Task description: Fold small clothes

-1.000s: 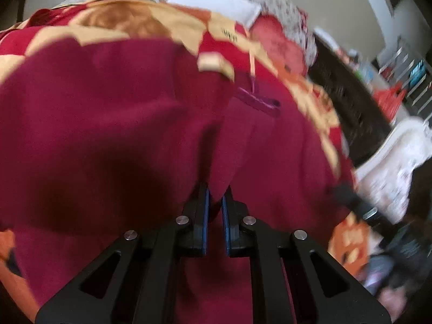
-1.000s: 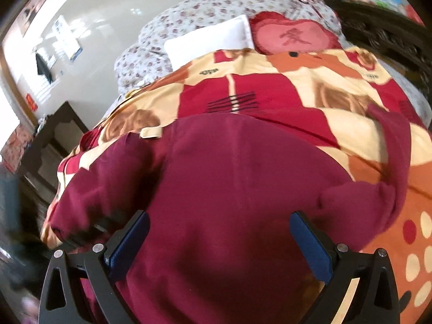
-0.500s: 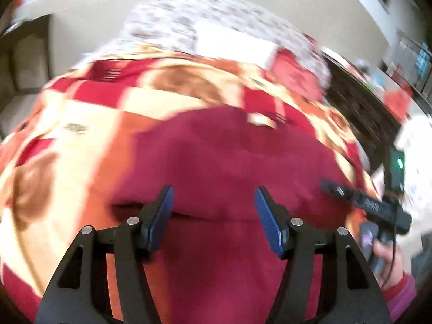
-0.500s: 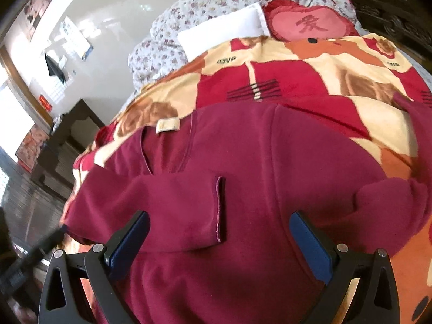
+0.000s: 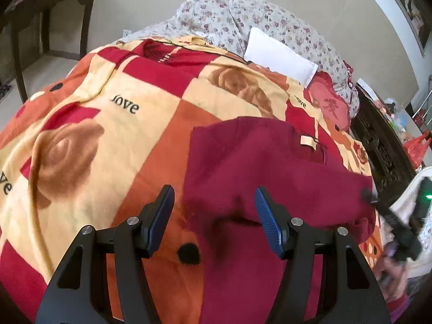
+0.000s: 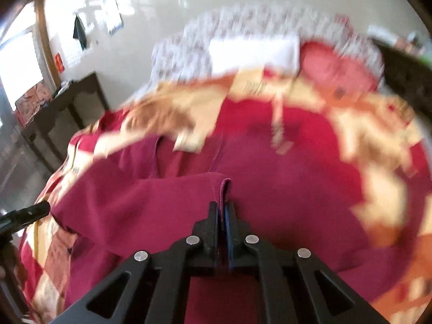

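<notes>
A dark red sweater [image 5: 259, 167] lies on a red, orange and cream patterned blanket [image 5: 113, 124] on a bed, its neck label toward the pillows. One sleeve is folded across the body. My left gripper [image 5: 214, 205] is open and empty, hovering over the sweater's left edge. In the right wrist view, which is blurred, my right gripper [image 6: 223, 210] is shut on the cuff end of the folded sleeve [image 6: 151, 202] over the sweater body [image 6: 283, 189].
A white pillow [image 5: 280, 54], a red heart cushion [image 5: 329, 102] and a flowered quilt [image 5: 243, 16] lie at the head of the bed. A dark wooden table [image 5: 46, 5] stands left of the bed. A dark carved bed frame [image 5: 378, 145] runs along the right.
My left gripper let go of the sweater, opened and pulled back to the left. My right gripper, open before, has closed on the folded sleeve's cuff.
</notes>
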A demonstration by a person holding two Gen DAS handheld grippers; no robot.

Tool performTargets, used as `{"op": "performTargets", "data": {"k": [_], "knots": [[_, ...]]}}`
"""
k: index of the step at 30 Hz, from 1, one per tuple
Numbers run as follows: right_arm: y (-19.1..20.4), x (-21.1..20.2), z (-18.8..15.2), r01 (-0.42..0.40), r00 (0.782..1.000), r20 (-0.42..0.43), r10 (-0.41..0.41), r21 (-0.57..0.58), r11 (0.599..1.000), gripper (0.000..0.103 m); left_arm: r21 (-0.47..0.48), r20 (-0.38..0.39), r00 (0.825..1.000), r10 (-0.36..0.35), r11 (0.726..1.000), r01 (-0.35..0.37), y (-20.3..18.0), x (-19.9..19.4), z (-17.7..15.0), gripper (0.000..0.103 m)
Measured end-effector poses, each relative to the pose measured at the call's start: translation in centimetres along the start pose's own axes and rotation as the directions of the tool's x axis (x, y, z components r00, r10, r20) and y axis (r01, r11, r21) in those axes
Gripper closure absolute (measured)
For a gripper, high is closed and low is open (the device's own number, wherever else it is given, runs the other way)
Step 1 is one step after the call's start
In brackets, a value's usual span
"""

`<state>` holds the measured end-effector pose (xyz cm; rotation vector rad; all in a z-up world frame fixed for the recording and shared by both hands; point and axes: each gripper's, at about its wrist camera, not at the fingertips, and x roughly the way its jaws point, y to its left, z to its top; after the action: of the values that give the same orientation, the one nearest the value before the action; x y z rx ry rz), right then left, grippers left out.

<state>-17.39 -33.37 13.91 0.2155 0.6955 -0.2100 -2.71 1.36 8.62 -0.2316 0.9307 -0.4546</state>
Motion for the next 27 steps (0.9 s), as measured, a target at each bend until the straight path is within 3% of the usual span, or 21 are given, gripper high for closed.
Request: {"op": "performTargets", "data": {"k": [3,8,11,14,16,17,20,24,27], "knots": [[-3.0,0.0,0.5,0.019,0.999,-0.035,-0.016,0.079,0.997,0.099,-0.018,-0.023,1.0,-0.004,1.0,0.004,-0.2,0.8,-0.1,0.041],[-6.0,1.7,-1.3,0.152,0.983,-0.119,-0.14,0.098,0.983,0.099,0.024,-0.049,0.999,0.002,1.0,-0.001,-2.0,2.4,-0.7,0.041],[-7.7,3.6,-2.5,0.139,0.969,-0.227,-0.102,0.152,0.979,0.099,0.05,-0.094,0.996,0.011,0.999,-0.006,-3.0,4.3,-1.1,0.041],[-9.0,1.7,-2.5,0.116,0.983,-0.164,-0.08,0.226,0.967,0.097,0.1,-0.126,0.99,0.066,0.994,-0.054,-3.8,6.4,-1.8,0.041],[-8.8,0.2,-2.2,0.135,0.987,-0.113,-0.112,0.223,0.965,0.097,0.12,-0.126,0.987,0.099,0.989,-0.084,-3.7,7.2,-2.2,0.041],[-8.2,-0.2,-2.1,0.1,0.992,-0.096,-0.081,0.207,0.973,0.097,0.124,-0.13,0.986,0.109,0.988,-0.092,-3.6,7.7,-2.3,0.041],[-6.4,1.0,-2.5,0.003,0.991,-0.133,0.018,0.158,0.987,0.097,0.115,-0.14,0.982,0.127,0.987,-0.112,-3.1,8.7,-2.6,0.041],[-6.1,5.0,-4.0,0.036,0.978,-0.207,-0.005,0.146,0.989,0.097,0.121,-0.137,0.98,0.144,0.984,-0.127,-3.0,9.3,-2.9,0.041],[-7.0,5.0,-4.1,0.006,0.983,-0.182,0.035,0.222,0.975,0.097,0.129,-0.143,0.977,0.16,0.982,-0.142,-3.4,8.7,-2.8,0.041]]}}
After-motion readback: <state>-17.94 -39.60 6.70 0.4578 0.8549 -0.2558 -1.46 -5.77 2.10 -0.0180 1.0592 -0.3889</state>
